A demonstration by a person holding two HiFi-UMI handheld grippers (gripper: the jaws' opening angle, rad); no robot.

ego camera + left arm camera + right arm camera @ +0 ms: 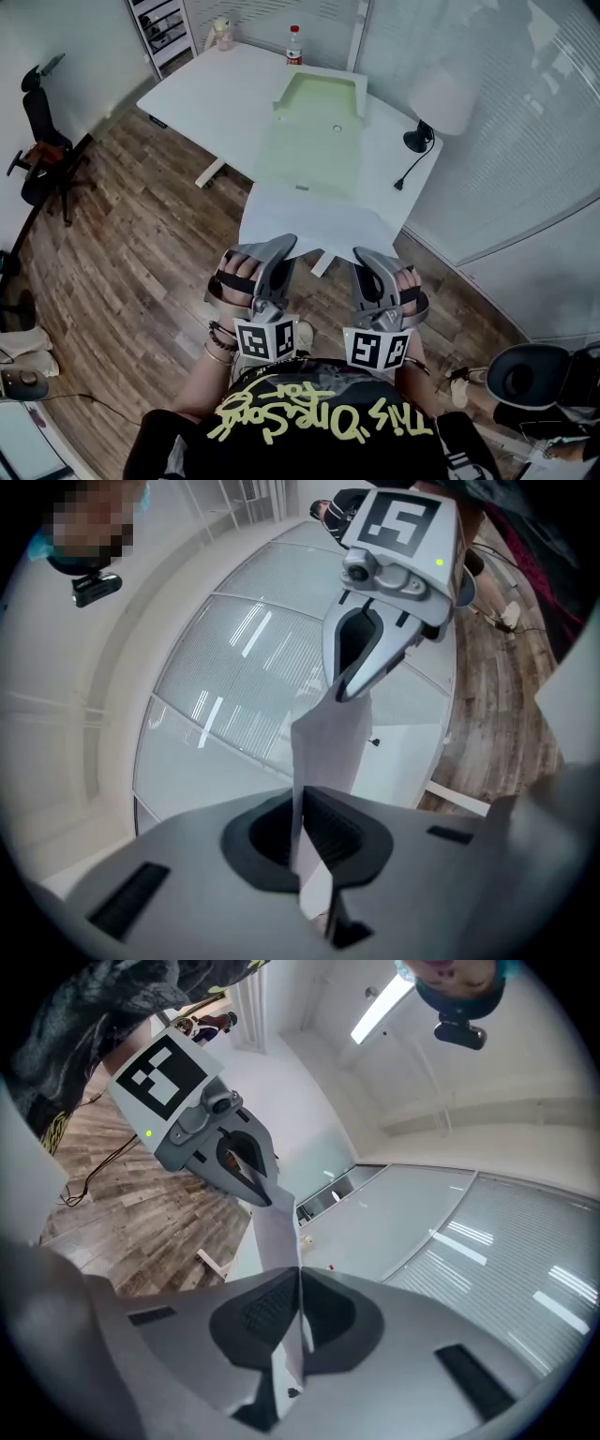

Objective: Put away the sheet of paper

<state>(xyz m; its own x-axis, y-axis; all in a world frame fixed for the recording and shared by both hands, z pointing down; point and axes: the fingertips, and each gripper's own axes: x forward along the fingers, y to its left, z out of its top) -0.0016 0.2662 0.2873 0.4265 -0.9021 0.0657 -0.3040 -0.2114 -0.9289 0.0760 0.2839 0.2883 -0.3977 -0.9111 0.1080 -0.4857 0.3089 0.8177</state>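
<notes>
A white sheet of paper [314,218] hangs in the air between my two grippers, in front of the white table [211,94]. My left gripper [282,247] is shut on the sheet's near left edge and my right gripper [360,255] on its near right edge. In the left gripper view the paper [330,747] runs edge-on from my closed jaws to the right gripper [349,692] opposite. The right gripper view shows the paper [276,1241] stretching to the left gripper [260,1194]. An open pale green folder [317,127] lies on the table beyond the sheet.
A red-capped bottle [294,45] and a small jar [222,34] stand at the table's far edge. A black lamp base [418,141] with its cord sits at the table's right. A black office chair [42,141] stands on the wood floor at left. Glass partitions run along the right.
</notes>
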